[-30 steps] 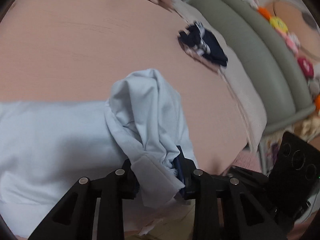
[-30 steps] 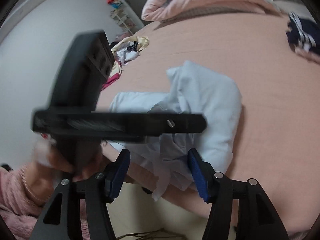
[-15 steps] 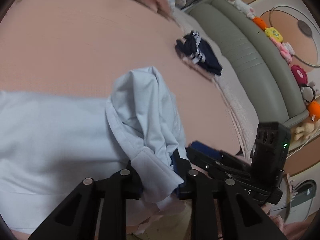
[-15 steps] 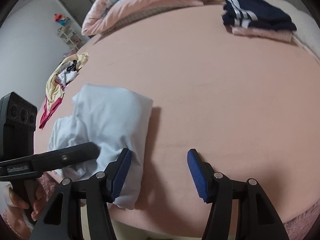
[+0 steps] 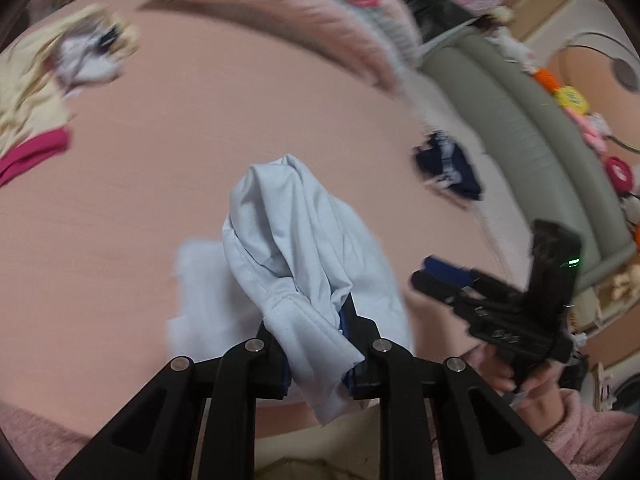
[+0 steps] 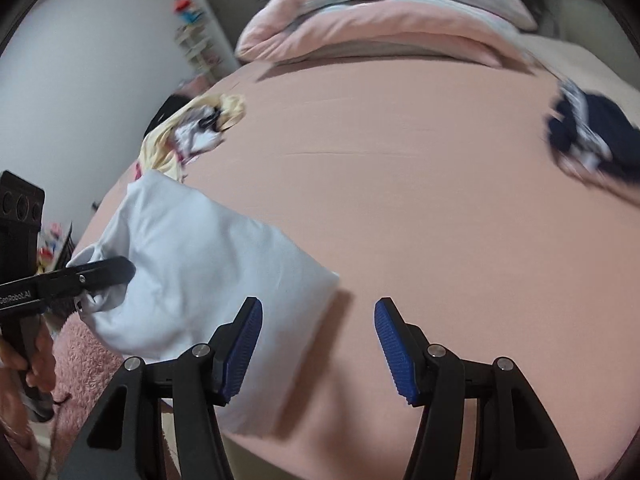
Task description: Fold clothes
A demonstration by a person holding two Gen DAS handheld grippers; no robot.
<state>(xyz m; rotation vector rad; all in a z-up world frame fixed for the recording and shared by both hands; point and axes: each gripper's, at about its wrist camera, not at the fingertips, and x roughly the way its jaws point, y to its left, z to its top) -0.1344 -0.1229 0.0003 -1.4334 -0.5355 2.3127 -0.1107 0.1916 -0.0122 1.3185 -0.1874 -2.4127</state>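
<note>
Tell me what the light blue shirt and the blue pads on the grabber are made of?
The light blue shirt looks like thin woven cloth, maybe cotton: matte, with soft creases and a stitched hem. The blue pads on the right hand-held gripper look like ribbed rubber or soft plastic, judging by their fine ridges, though the pictures cannot settle which.

Left gripper (image 5: 316, 344) clamped tight on cloth; right gripper (image 6: 318, 346) wide, jaws empty, angled downward.
</note>
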